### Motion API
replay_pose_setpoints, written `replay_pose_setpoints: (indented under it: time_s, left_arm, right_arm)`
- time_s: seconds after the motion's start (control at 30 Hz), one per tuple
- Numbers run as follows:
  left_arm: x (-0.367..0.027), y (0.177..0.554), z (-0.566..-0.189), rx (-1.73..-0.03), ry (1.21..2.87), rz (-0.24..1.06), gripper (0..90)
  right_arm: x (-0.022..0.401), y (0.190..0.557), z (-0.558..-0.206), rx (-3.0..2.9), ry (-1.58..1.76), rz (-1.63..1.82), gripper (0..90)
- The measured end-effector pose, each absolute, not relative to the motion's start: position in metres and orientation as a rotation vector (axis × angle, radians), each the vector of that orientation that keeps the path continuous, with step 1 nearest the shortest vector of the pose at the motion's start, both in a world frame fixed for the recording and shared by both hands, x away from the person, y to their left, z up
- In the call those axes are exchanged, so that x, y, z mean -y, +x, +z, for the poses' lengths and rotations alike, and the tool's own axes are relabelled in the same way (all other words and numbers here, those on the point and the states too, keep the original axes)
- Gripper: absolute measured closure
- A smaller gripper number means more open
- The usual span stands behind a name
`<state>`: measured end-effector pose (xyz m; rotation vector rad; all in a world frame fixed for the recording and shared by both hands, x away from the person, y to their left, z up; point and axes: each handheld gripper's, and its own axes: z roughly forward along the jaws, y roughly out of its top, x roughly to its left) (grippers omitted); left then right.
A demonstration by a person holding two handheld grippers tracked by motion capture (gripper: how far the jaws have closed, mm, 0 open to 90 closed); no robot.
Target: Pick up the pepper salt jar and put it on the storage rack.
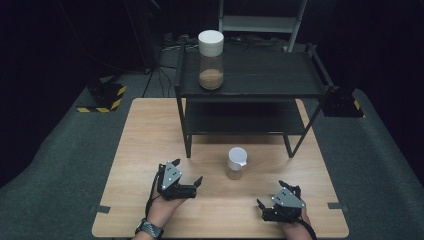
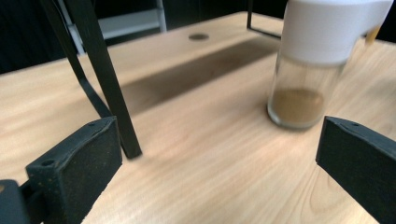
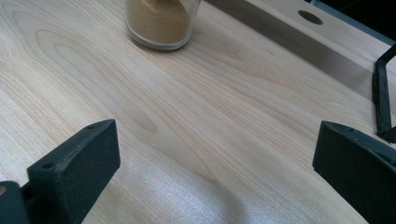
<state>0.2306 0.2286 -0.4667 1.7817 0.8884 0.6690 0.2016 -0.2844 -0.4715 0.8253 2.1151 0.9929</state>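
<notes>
The small clear glass jar with a white pouring lid and brown powder in its base stands upright mid-tabletop, nearer the front edge, just ahead of the black metal shelf rack. The left gripper and right gripper flank it, jaws spread wide, holding nothing. The jar is probably light, rigid, smooth and breakable; grip the glass body below the lid.

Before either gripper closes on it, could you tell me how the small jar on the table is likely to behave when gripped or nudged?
The small jar looks like clear glass, so probably rigid, smooth and somewhat slippery. Its brown powder fills only the bottom, so it is likely light and bottom-weighted. The wide white lid tops a narrow body, so a high push may tip it.
</notes>
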Motion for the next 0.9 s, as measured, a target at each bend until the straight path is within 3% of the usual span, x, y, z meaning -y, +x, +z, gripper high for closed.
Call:
replay_pose_setpoints:
  time_s: [0.43, 0.9]
  left_arm:
    - [-0.232, 0.226, -0.483, -0.906, 1.879, 0.701, 0.6]
    - [-0.216, 0.215, -0.479, -0.799, 2.016, 0.8, 0.8]
  right_arm:
    - [0.281, 0.2, -0.472, -2.107, 0.827, 0.975, 0.0]
    - [0.286, 0.205, -0.47, -2.12, 0.854, 1.003, 0.0]
